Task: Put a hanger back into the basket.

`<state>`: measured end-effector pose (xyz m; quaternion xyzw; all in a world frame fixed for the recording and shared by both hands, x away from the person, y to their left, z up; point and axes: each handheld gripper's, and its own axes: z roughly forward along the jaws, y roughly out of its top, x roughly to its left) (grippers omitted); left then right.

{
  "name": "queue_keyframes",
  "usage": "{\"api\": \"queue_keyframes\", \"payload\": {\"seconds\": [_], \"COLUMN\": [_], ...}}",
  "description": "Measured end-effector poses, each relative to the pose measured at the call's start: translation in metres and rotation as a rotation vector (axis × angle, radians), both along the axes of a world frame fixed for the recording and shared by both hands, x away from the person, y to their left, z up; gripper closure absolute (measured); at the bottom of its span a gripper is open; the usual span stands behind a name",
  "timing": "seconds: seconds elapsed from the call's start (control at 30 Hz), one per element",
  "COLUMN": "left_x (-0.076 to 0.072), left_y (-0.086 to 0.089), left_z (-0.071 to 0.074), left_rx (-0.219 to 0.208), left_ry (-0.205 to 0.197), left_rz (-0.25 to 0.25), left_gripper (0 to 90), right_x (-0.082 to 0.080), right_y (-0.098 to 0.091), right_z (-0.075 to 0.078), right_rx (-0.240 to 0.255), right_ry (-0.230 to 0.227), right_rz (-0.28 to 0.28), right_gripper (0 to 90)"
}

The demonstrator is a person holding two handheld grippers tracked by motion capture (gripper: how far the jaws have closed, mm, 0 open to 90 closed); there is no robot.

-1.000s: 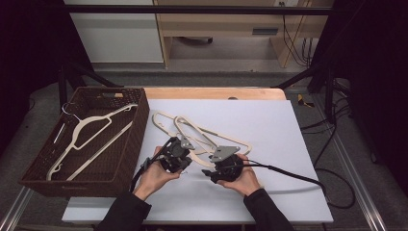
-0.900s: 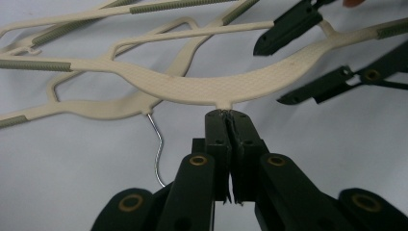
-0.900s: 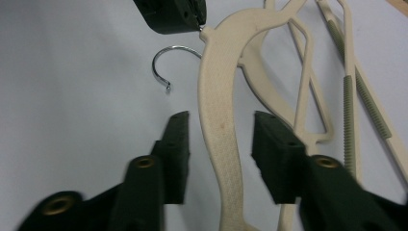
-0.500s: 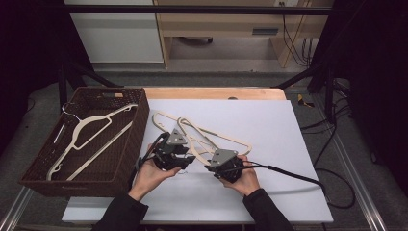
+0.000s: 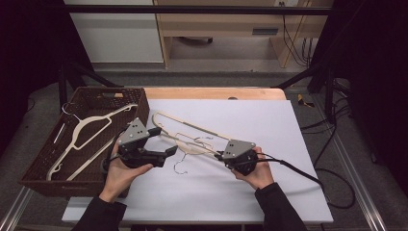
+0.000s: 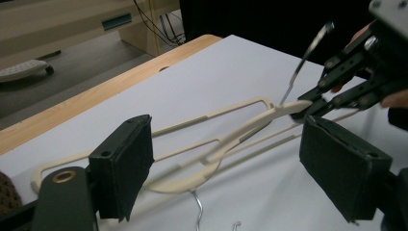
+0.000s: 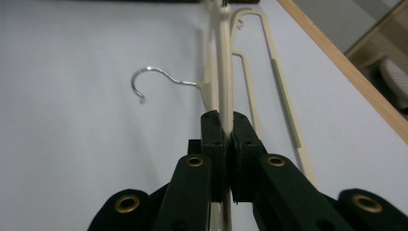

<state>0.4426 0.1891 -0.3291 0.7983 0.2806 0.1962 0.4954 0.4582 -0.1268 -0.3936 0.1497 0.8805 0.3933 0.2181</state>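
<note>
The cream hanger [image 7: 224,72] sits pinched between the pads of my right gripper [image 7: 228,126], clamped on its thin bar, which runs straight ahead of my fingers and lifts off the white table [image 5: 269,125]. My right jaws have just been closing on it. A second hanger [image 7: 269,62] lies flat just to the right of the pinched one, its wire hook [image 7: 154,79] curling out to the left. My left gripper [image 6: 231,159] has just been opening; its pads stand spread wide, nothing between them, with the hangers beyond. Behind my left gripper is a brown basket [image 5: 43,159] holding another hanger [image 5: 84,130].
</note>
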Motion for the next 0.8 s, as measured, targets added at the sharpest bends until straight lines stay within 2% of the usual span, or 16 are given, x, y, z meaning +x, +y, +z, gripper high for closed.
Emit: {"api": "queue_keyframes", "payload": {"seconds": [0.03,0.1,0.23,0.37,0.4,0.53,0.6,0.7,0.73,0.77,0.8], "left_x": [0.0,-0.002,-0.003,-0.004,-0.004,-0.005,-0.006,-0.007,-0.007,-0.007,-0.007], "left_y": [0.0,0.003,-0.001,-0.013,-0.016,-0.031,-0.036,-0.043,-0.044,-0.045,-0.046], "left_z": [0.0,-0.004,-0.008,-0.016,-0.019,-0.03,-0.034,-0.038,-0.04,-0.041,-0.043], "left_rx": [0.0,0.014,0.041,0.097,0.11,0.157,0.173,0.209,0.219,0.223,0.223], "left_ry": [0.0,-0.004,0.003,0.015,0.018,0.032,0.037,0.052,0.052,0.055,0.058], "left_rz": [0.0,-0.015,-0.048,-0.102,-0.117,-0.177,-0.202,-0.24,-0.247,-0.256,-0.265], "left_gripper": [18.8,18.7,18.7,19.8,20.9,23.6,29.6,33.9,40.3,40.3,47.7], "right_x": [0.0,-0.001,-0.003,-0.006,-0.009,-0.013,-0.016,-0.018,-0.02,-0.02,-0.022], "right_y": [0.0,-0.003,-0.005,-0.005,-0.006,-0.007,-0.007,-0.007,-0.005,-0.005,-0.004], "right_z": [0.0,0.006,0.007,0.008,0.009,0.011,0.011,0.01,0.009,0.009,0.007], "right_rx": [0.0,0.022,0.008,0.035,0.059,0.084,0.094,0.096,0.099,0.099,0.093], "right_ry": [0.0,0.039,0.055,0.092,0.111,0.128,0.152,0.165,0.177,0.177,0.195], "right_rz": [0.0,0.035,0.046,0.11,0.137,0.168,0.194,0.211,0.225,0.225,0.24], "right_gripper": [86.7,87.0,87.0,87.1,87.0,87.0,87.0,87.0,87.0,87.0,87.0]}}
